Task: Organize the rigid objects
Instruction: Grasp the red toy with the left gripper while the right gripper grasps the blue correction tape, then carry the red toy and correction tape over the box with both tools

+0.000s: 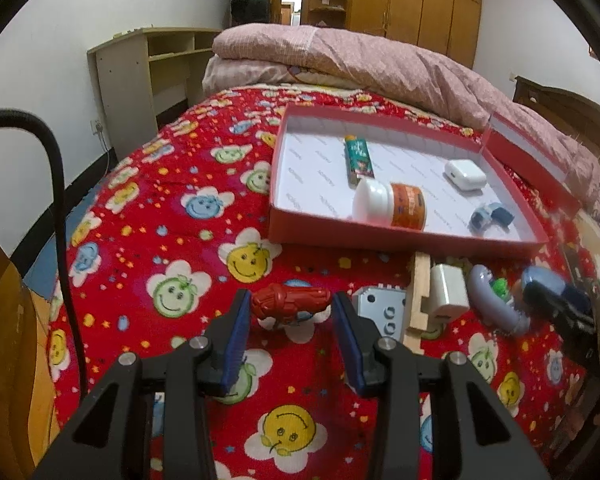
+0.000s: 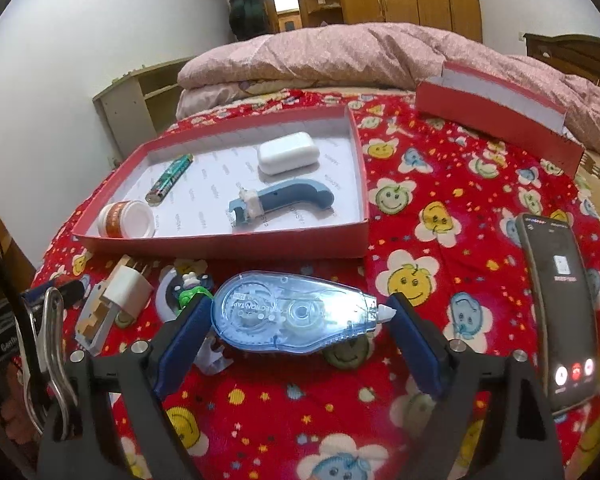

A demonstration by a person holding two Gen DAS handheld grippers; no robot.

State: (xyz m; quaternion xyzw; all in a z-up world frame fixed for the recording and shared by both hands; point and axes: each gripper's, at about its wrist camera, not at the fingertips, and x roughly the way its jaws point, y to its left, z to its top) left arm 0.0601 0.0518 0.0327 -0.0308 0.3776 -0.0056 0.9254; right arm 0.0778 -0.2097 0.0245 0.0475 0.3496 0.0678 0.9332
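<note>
Red box [image 2: 236, 242] sits open on the bedspread [image 2: 440, 184], and we're lining up two pickups just in front of it.

We see the correction tape [image 2: 292, 318] bracketed by the right gripper [image 2: 300, 332], fingers wide; whether the pads touch it yet is hard to tell. We'd squeeze across its ends, lift level, clear the box wall. Over on the left gripper [image 1: 288, 314], the small red figurine [image 1: 290, 301] spans the narrower gap, seemingly pinched at both ends.
</note>
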